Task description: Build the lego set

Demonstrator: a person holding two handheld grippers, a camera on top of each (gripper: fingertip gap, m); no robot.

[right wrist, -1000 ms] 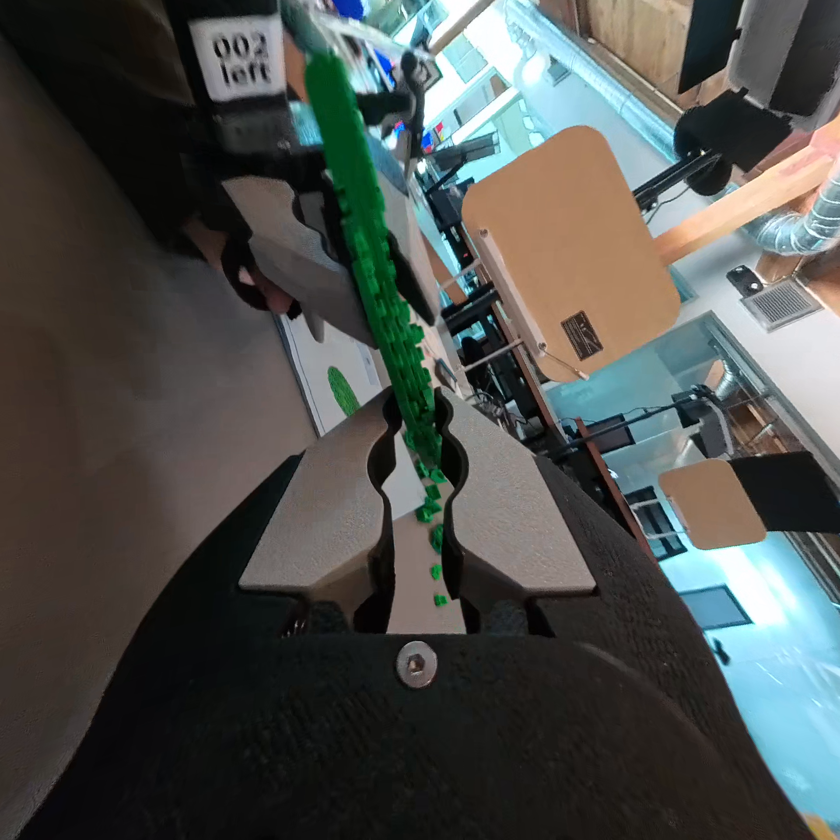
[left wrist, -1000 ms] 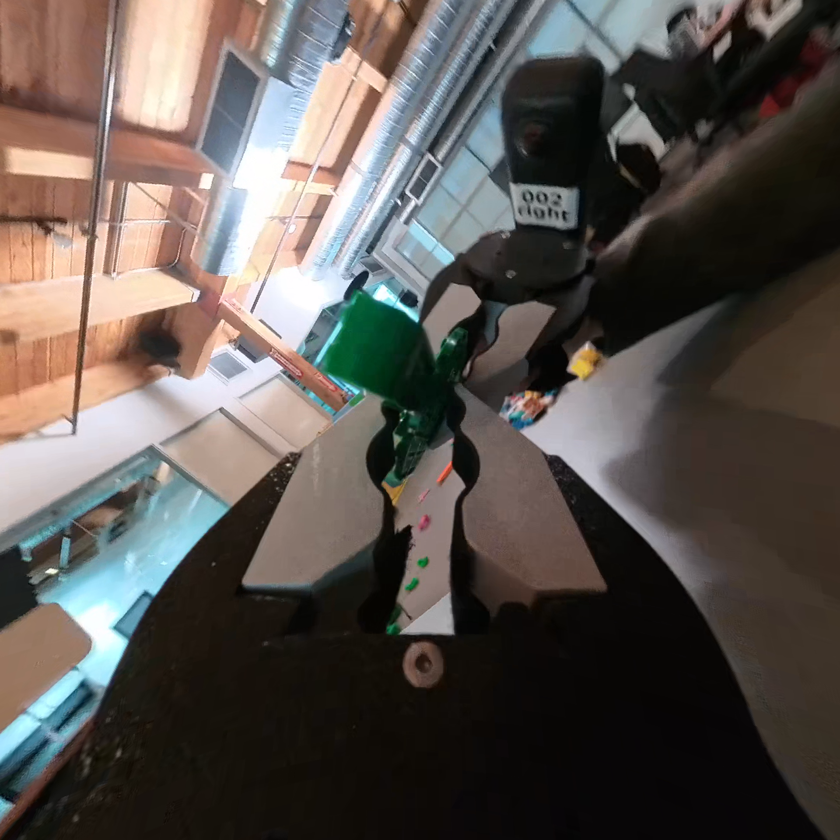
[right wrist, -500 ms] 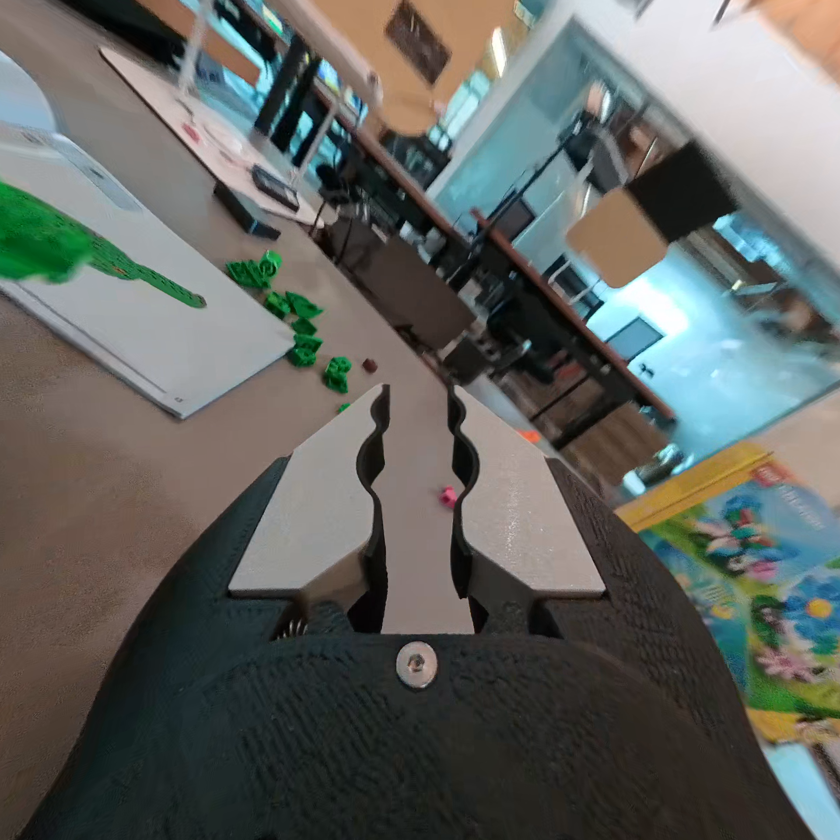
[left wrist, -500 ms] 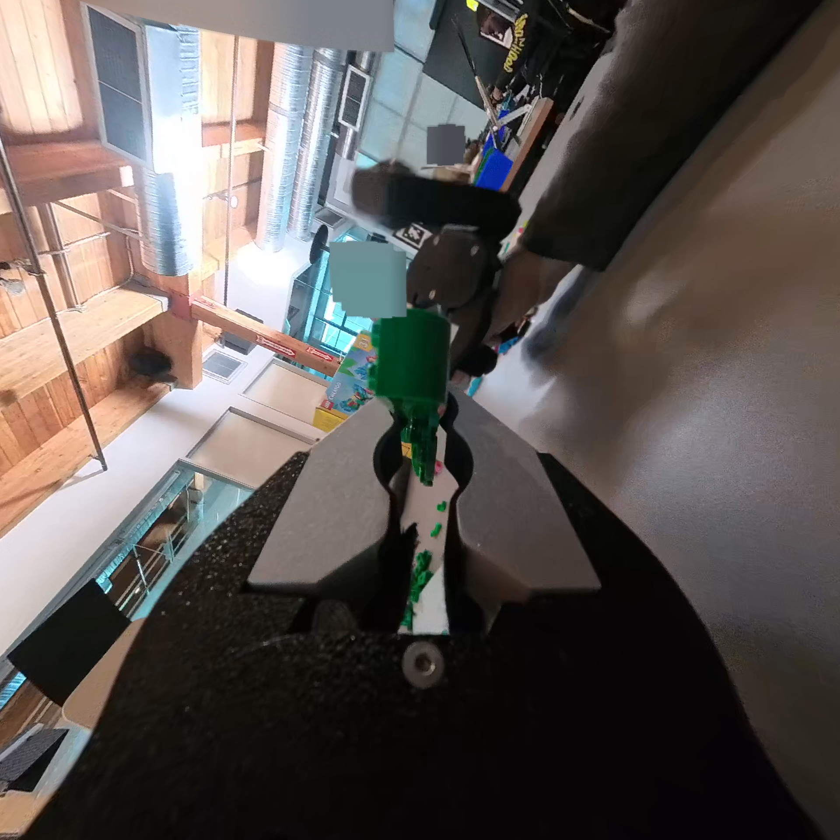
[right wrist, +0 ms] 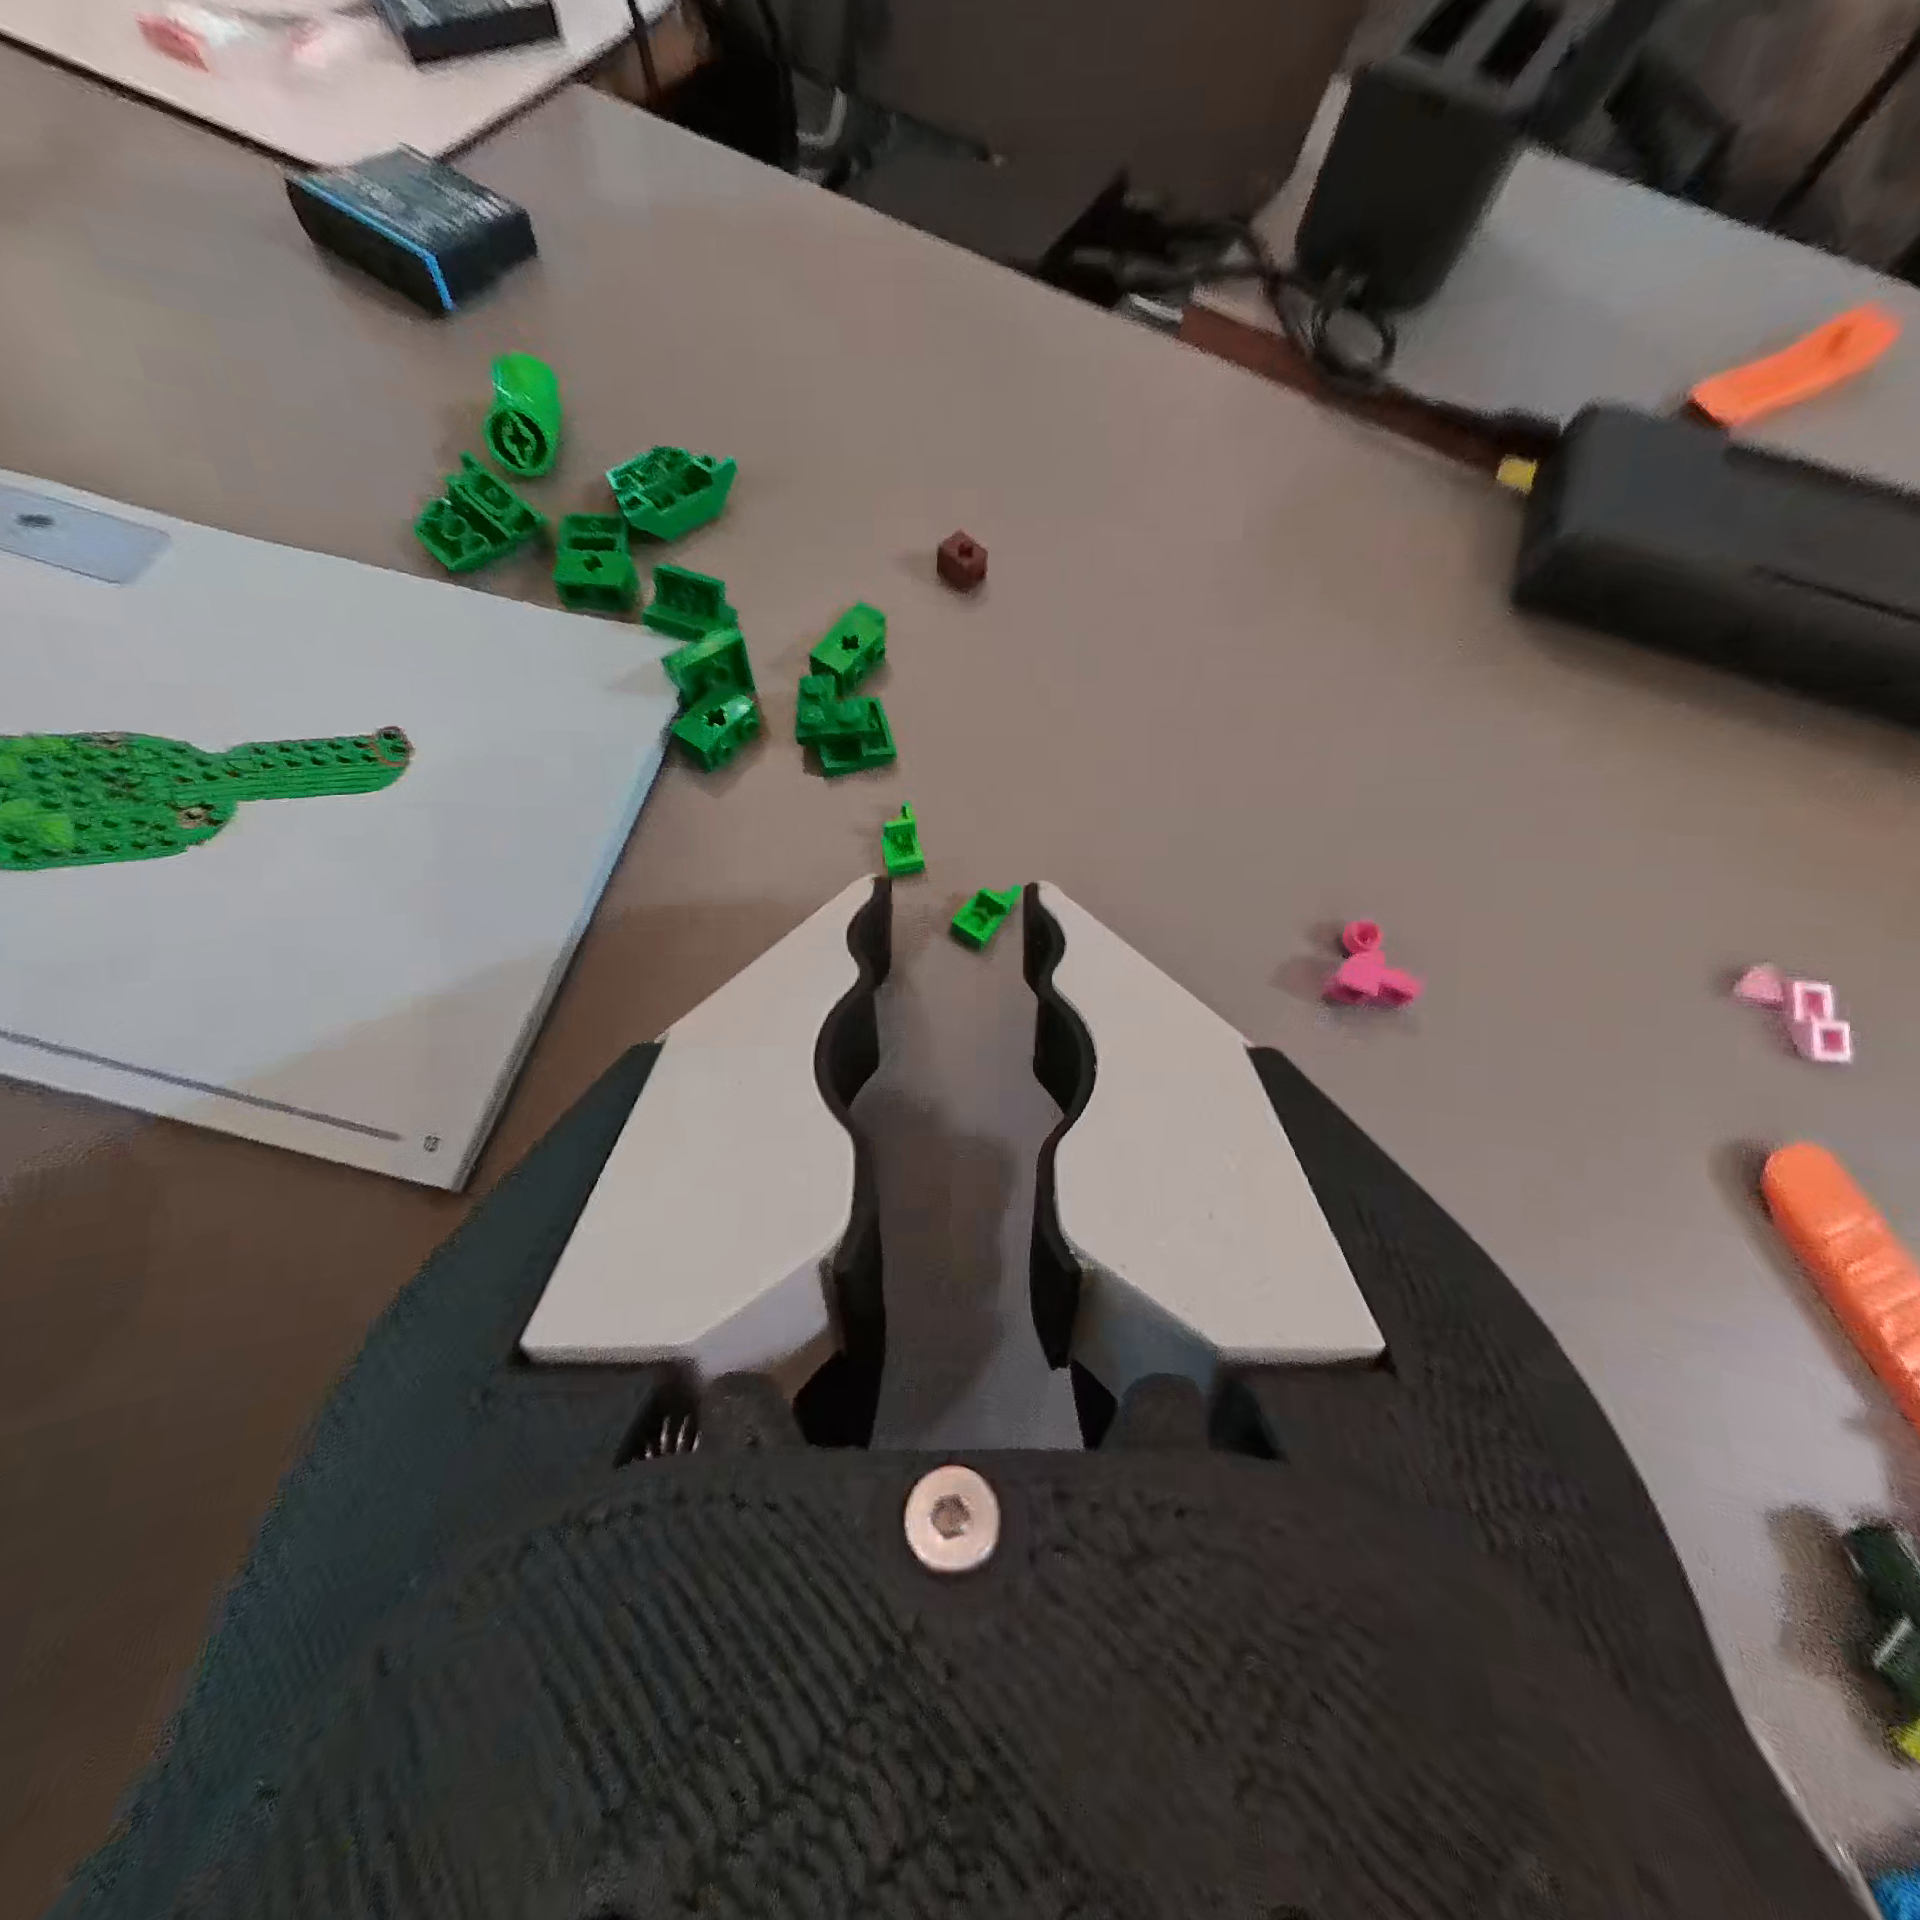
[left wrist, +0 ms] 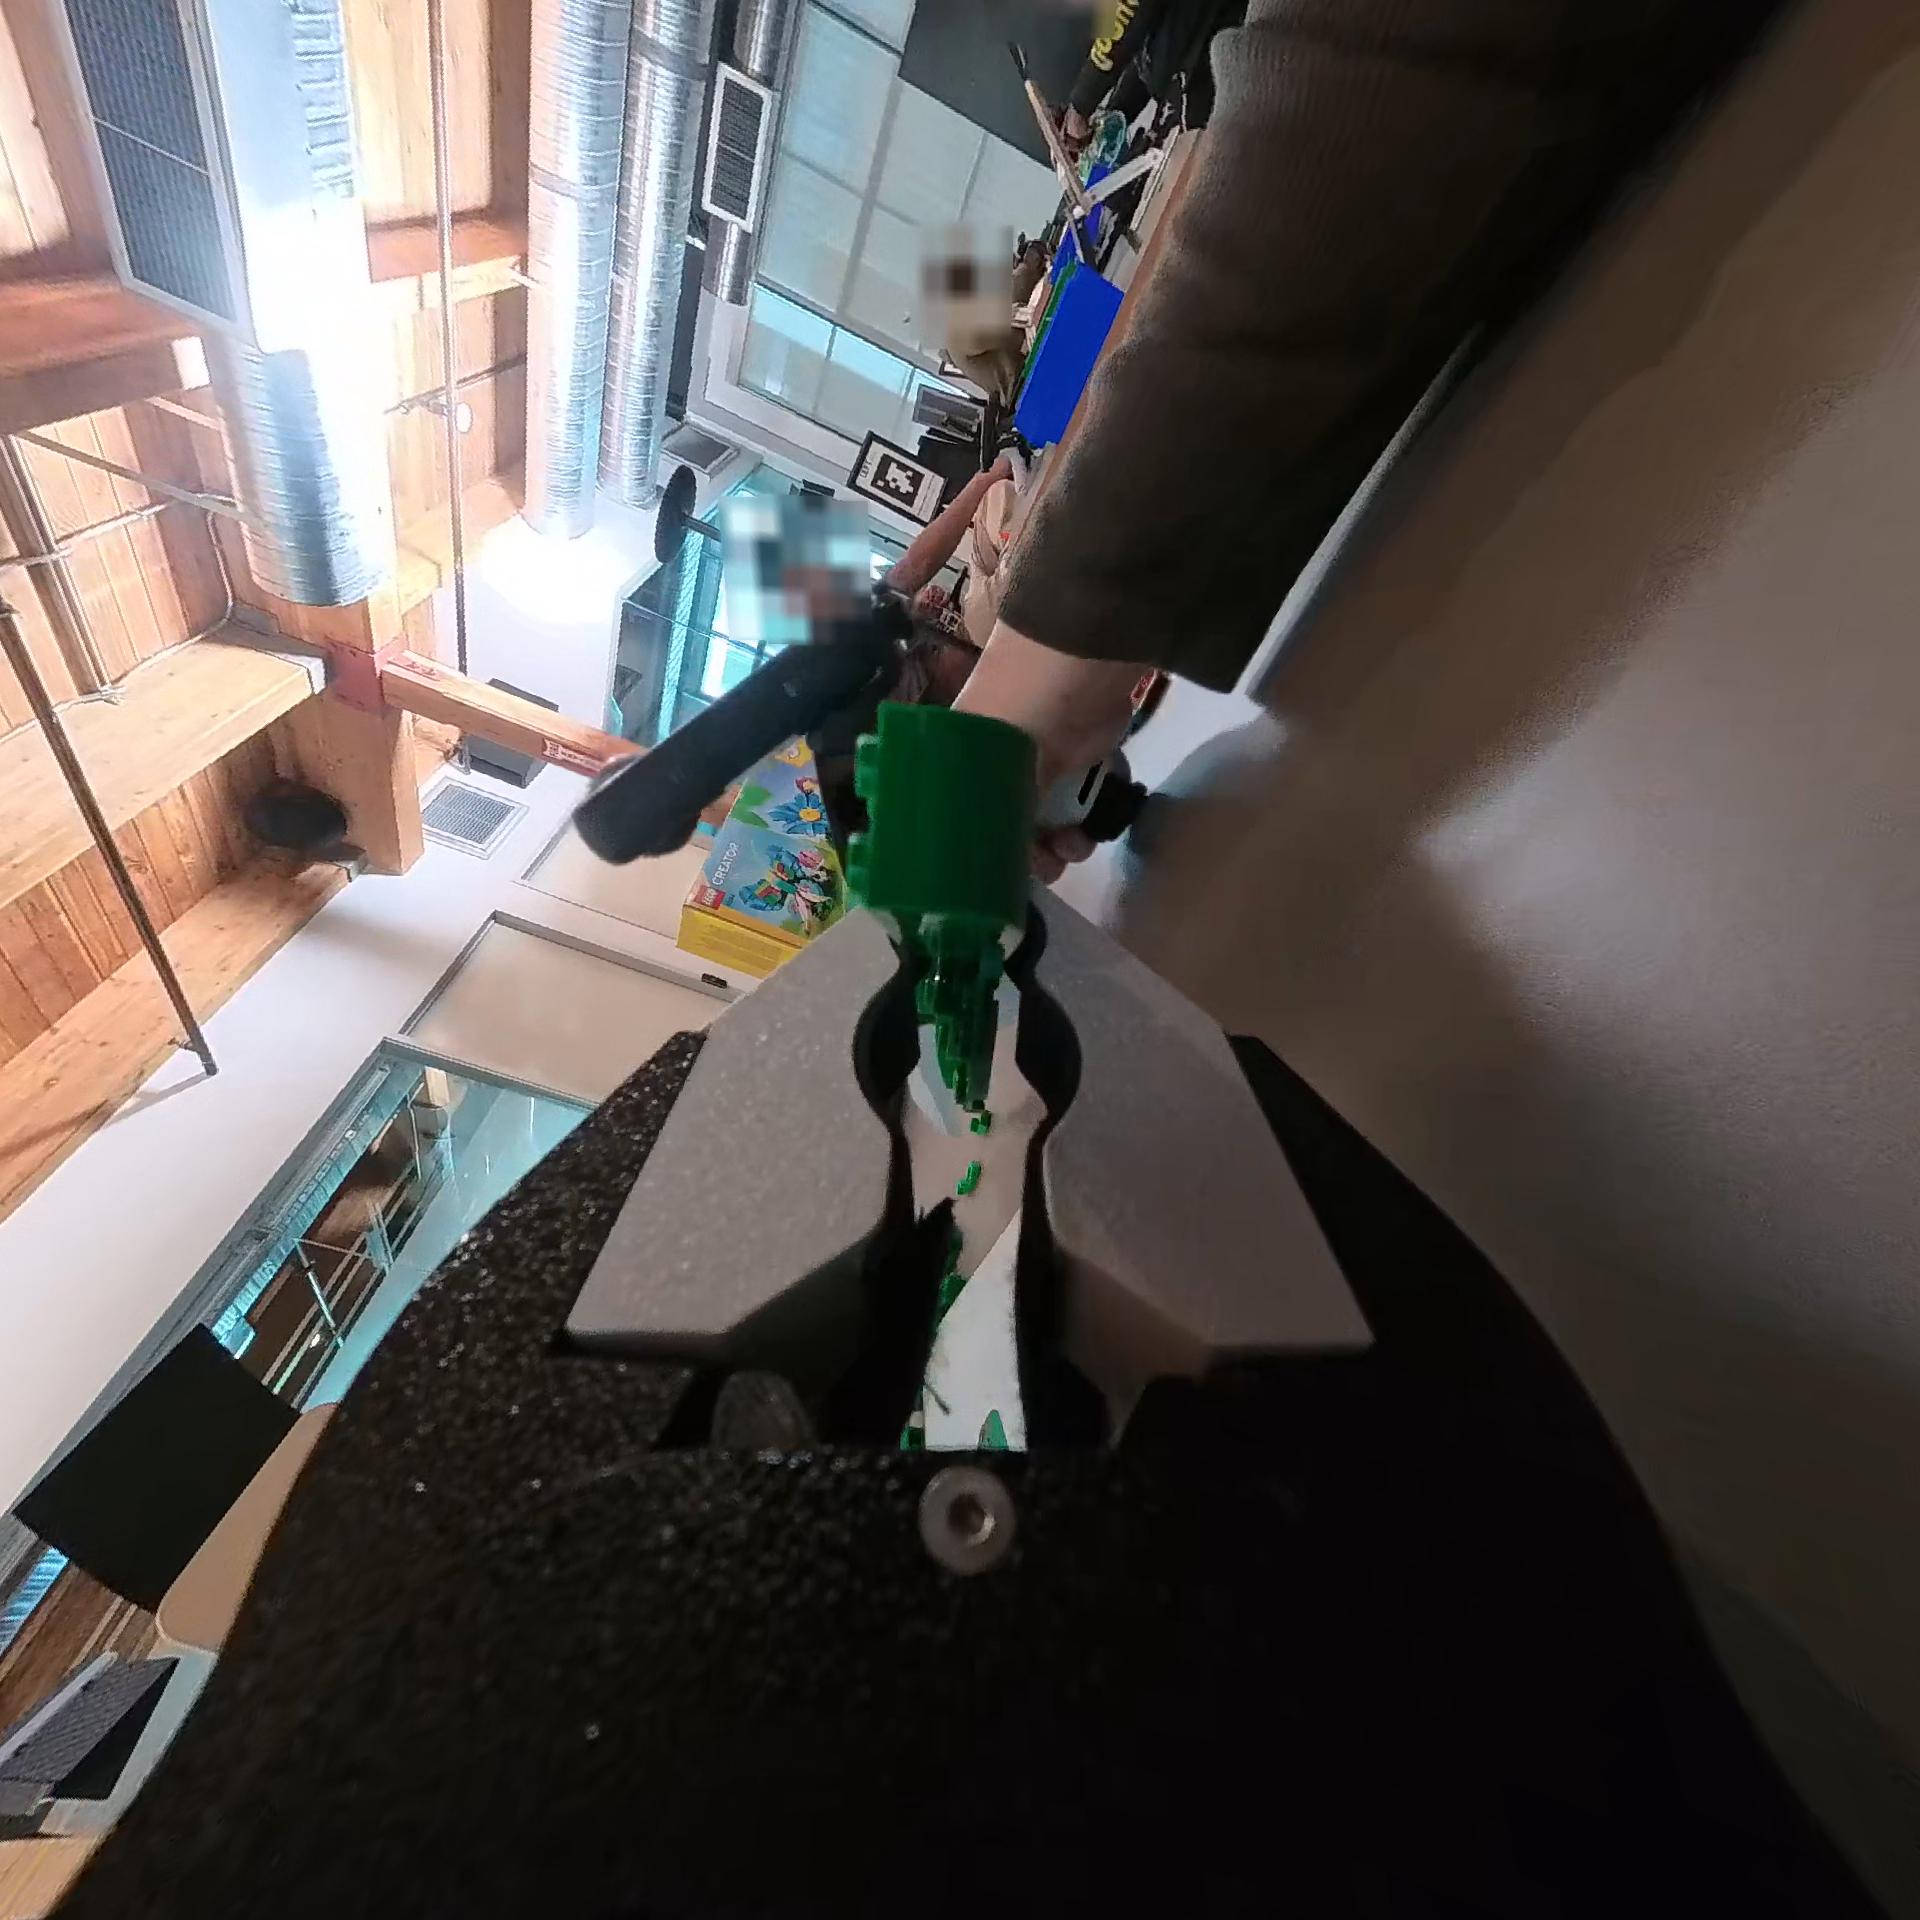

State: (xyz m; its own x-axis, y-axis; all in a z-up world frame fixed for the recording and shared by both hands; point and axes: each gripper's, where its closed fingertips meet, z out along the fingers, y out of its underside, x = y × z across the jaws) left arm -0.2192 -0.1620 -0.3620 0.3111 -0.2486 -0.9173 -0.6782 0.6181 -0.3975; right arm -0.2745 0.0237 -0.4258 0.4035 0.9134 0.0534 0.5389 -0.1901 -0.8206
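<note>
Right gripper (right wrist: pixel 956 899) moved off green lego build (left wrist: pixel 951 821), now empty, jaws apart, over loose green bricks (right wrist: pixel 717 665). Only left view shows left gripper (left wrist: pixel 956 935) pinching build.

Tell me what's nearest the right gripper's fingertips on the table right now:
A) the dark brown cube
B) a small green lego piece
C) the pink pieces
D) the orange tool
B: a small green lego piece lies on the table just ahead of the open, empty right gripper, closer than the brown cube.
</note>
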